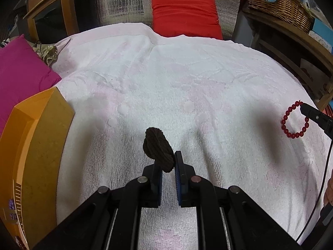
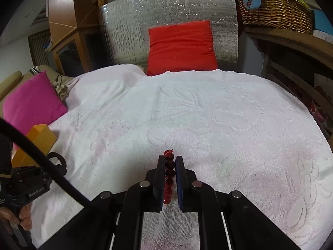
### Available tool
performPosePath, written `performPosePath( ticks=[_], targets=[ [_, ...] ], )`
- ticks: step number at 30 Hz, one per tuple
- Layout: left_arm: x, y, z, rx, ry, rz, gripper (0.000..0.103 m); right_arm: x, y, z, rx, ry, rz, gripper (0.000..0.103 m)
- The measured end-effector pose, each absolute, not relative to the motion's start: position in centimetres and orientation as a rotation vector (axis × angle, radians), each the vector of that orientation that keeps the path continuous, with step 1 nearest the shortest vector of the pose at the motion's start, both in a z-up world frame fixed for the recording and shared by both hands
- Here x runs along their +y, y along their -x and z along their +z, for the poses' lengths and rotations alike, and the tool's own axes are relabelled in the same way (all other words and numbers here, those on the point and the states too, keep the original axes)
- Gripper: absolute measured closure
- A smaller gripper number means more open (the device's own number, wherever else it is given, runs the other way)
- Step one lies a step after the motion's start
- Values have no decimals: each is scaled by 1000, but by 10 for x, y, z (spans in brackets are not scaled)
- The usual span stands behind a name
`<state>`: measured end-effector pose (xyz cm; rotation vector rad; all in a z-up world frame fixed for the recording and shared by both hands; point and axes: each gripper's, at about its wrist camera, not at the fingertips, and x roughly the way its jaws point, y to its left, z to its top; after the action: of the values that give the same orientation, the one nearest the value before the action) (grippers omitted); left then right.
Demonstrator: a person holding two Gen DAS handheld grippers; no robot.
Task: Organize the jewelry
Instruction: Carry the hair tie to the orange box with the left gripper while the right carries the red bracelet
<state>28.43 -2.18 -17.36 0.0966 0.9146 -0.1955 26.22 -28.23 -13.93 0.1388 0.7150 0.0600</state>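
Observation:
In the left wrist view my left gripper [image 1: 167,162] is shut on a dark brown braided band [image 1: 158,148], which sticks up and left from between the fingers above the white towel [image 1: 187,79]. At the right edge of that view a red bead bracelet [image 1: 293,120] hangs as a loop from the tip of my right gripper [image 1: 304,108], off the towel. In the right wrist view my right gripper [image 2: 170,160] is shut on the red bead bracelet [image 2: 169,175], whose beads line up between the two pads. An orange jewelry box [image 1: 39,145] stands at the left.
The orange box [image 2: 39,139] shows at the left of the right wrist view, beside a pink cushion [image 2: 31,102]. A red cushion [image 1: 185,14] leans on a silver foil panel [image 2: 129,31] at the back. A wicker basket [image 1: 276,2] sits on a wooden shelf at the right. A hand [image 2: 25,216] holds the left gripper's handle.

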Motion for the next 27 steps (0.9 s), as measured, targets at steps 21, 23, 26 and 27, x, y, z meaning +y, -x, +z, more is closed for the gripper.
performPosePath(
  ticks=[21, 23, 26, 27],
  targets=[
    [-18, -275, -164, 880, -124, -179, 92, -266, -262, -137, 694, -131, 86, 93],
    [-16, -273, -161, 872, -128, -176, 92, -261, -261, -136, 690, -124, 97, 93],
    [-12, -267, -157, 859, -132, -172, 92, -253, -260, -134, 682, -116, 112, 93],
    [-10, -265, -155, 853, -133, -170, 92, -251, -260, -133, 680, -115, 117, 93]
  ],
)
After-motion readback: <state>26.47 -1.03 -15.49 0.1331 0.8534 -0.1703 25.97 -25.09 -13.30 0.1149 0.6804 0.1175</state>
